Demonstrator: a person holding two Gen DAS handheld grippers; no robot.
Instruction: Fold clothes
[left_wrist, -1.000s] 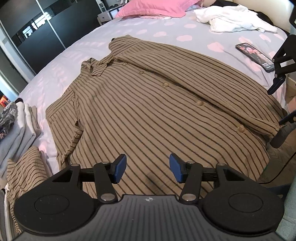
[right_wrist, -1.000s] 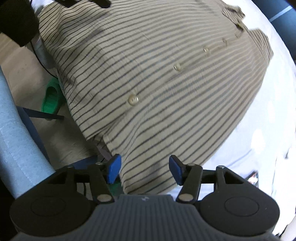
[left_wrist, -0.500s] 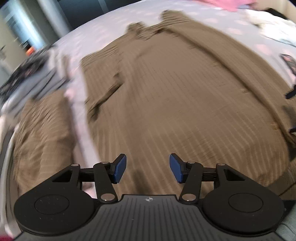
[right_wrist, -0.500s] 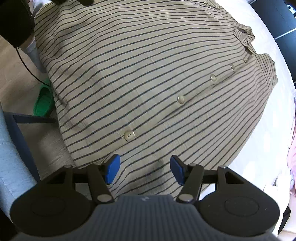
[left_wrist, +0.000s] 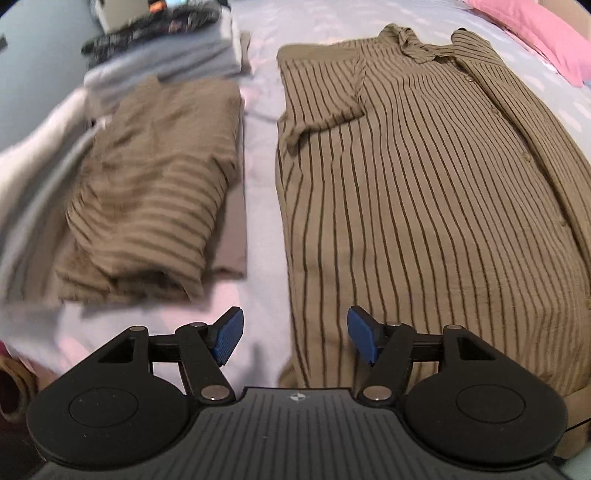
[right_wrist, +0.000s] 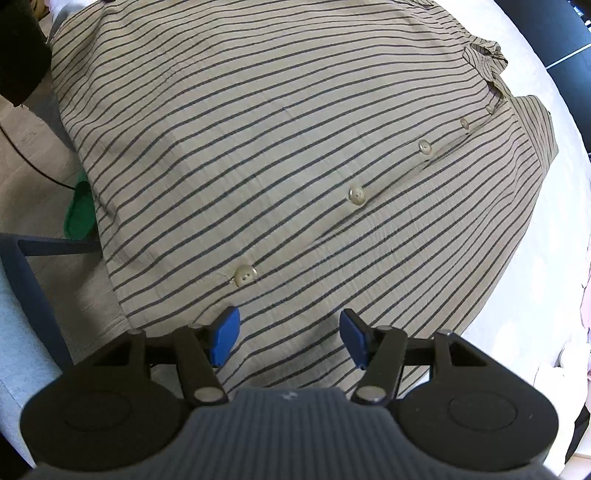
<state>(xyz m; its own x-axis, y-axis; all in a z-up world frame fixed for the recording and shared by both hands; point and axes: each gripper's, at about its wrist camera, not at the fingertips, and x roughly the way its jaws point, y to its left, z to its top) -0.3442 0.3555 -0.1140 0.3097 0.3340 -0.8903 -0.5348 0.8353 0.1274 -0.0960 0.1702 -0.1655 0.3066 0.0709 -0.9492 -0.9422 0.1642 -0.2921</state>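
Left gripper (left_wrist: 294, 339), jaws just opening and empty, hovers over striped shirt's (left_wrist: 424, 206) edge.

Ahead of the left fingers (left_wrist: 229, 334) a bare strip of bed (left_wrist: 260, 206) runs away between two obstacles: the folded striped garment (left_wrist: 155, 177) on its left side and the spread striped shirt (left_wrist: 424, 206) on its right, whose near edge lies between the fingers. Beyond the folded garment a stack of grey clothes (left_wrist: 166, 62) blocks the far left. Ahead of the right fingers (right_wrist: 225, 334) the shirt fills the bed; left of them open floor (right_wrist: 33, 199) holds a green slipper (right_wrist: 79, 212) and a blue frame (right_wrist: 33, 280).
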